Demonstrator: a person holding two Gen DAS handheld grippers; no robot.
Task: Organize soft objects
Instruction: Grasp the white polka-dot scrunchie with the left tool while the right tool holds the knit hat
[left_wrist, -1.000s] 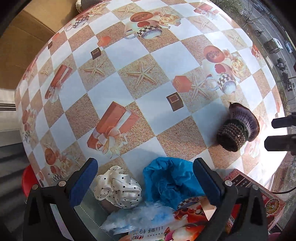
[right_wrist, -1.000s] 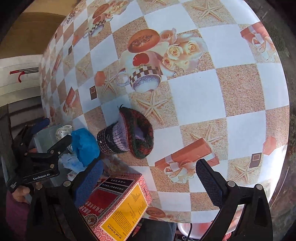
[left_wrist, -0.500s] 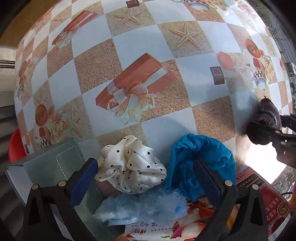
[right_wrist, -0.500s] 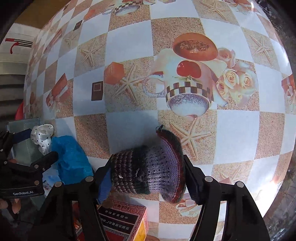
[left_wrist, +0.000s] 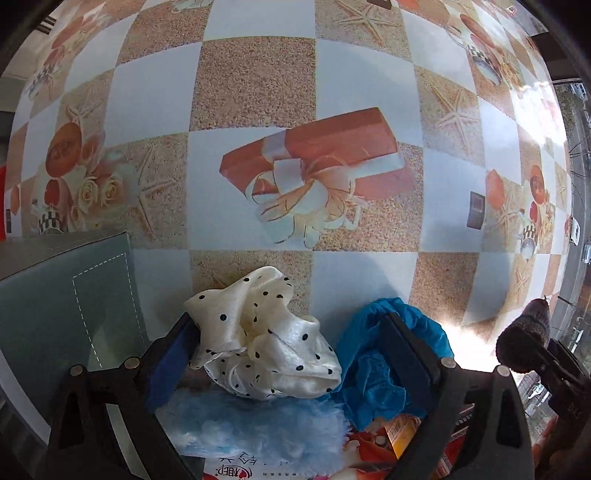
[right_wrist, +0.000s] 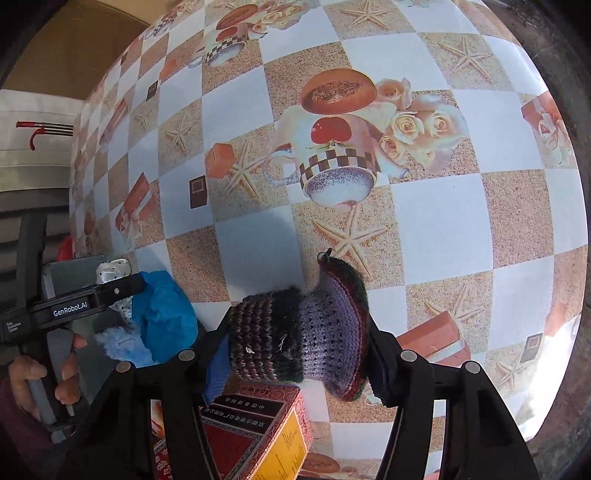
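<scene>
The polka-dot satin scrunchie (left_wrist: 264, 339) lies crumpled straight ahead of my left gripper (left_wrist: 288, 354), down between its two fingers, its bulk stretched crosswise from one pad to the other, so the width of the cloth already runs along my closing line. My left jaws have just been closing a little, yet they stand wide; the left pad is right at the scrunchie's edge, and the right finger (left_wrist: 406, 354) lies over the crumpled blue cloth (left_wrist: 391, 369) just beside it, so I judge that I am not pinching anything yet. That is what the next move turns on: the scrunchie touches the blue cloth on one side and sits above the fluffy pale-blue piece (left_wrist: 258, 421) on the near side, so closing as I stand may catch blue fabric along with it. A grey-green box (left_wrist: 62, 317) sits just to the left on the patterned tablecloth (left_wrist: 258, 92). My right gripper (right_wrist: 295, 343) is out at the far right, well apart from the scrunchie, and it is clamped on the knitted hat (right_wrist: 295, 332), whose long axis runs across from pad to pad, brim toward the right. A red and yellow carton (right_wrist: 258, 435) lies beneath it. So the left hand is nearer the scrunchie.
</scene>
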